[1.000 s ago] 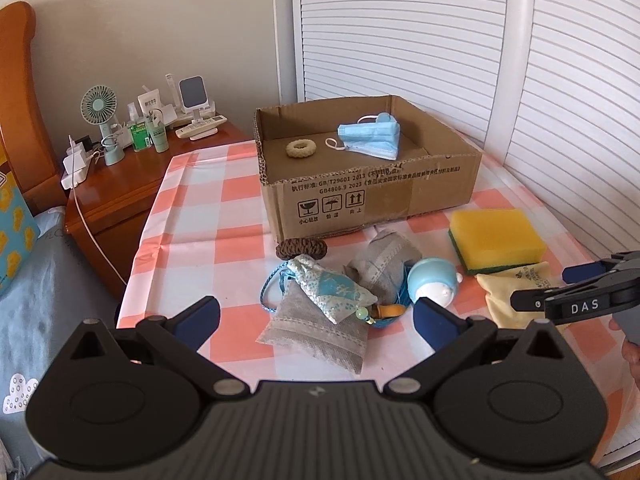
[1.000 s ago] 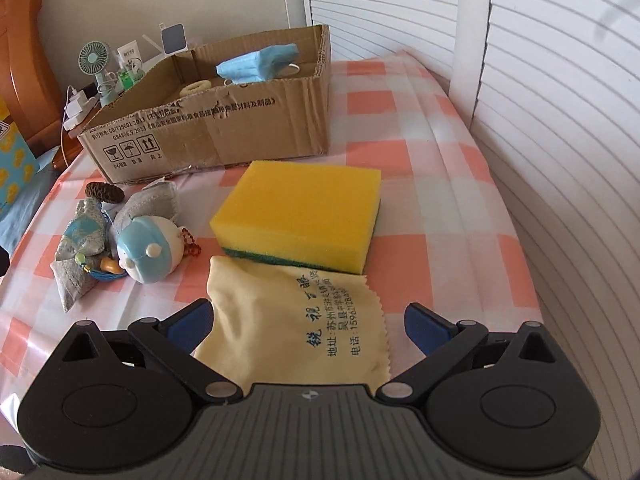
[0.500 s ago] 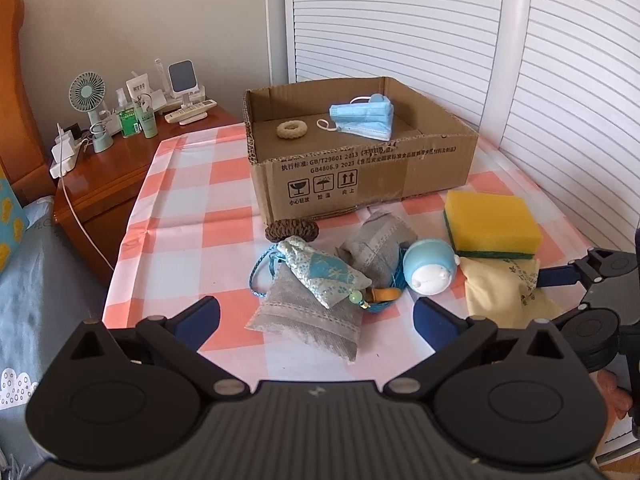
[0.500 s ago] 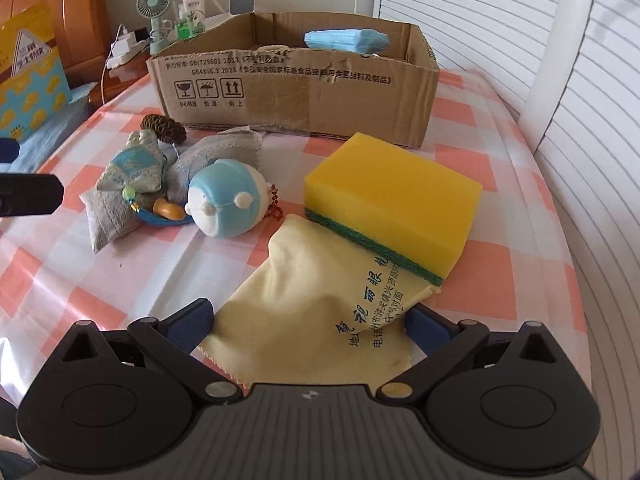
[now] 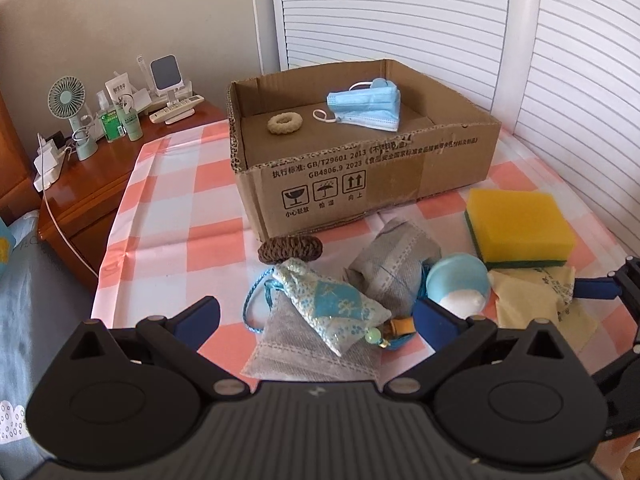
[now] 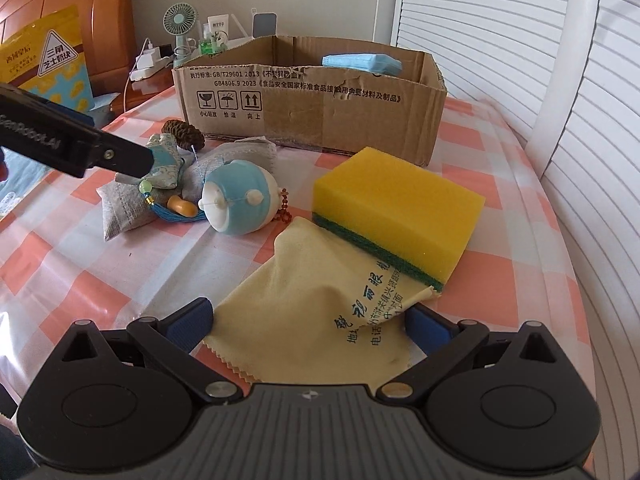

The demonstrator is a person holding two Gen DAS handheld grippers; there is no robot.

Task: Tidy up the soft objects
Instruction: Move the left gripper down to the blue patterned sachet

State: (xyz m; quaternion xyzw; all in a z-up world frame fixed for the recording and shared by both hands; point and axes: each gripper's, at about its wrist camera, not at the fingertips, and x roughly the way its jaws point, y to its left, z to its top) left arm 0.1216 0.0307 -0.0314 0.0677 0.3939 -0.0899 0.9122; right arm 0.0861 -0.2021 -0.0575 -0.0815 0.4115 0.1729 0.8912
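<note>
On the far left we see a nightstand (image 5: 100, 184) with a small fan (image 5: 70, 108), clear of the work. Our left gripper (image 5: 316, 316) hangs spread and empty over the pile on the checked cloth (image 5: 168, 216): a patterned pouch (image 5: 336, 308) lies across a grey sachet (image 5: 304, 356), with a brown scrunchie (image 5: 290, 249) just behind and a second grey sachet (image 5: 396, 260) beside it. To lift the pouch cleanly we should, we judge, come down with one finger on each long side of its body, clear of the blue cord (image 5: 256, 304) and the bead, so the sachet beneath is not dragged along. Next comes the blue-and-white ball (image 6: 236, 200), touching the pile, then the box (image 5: 360, 176), which already holds a ring (image 5: 284, 123) and a mask (image 5: 366, 108); everything on the cloth is not yet sorted into it. Further right, the sponge (image 6: 396, 212) rests on a corner of the yellow wipe (image 6: 316, 312). Our right gripper (image 6: 308, 320) is also wide and holding nothing, its fingers straddling the wipe's near edge. A thin cloth like that wants a low pinch on a raised fold, and the sponge may need shifting first, or the wipe will tug it.
</note>
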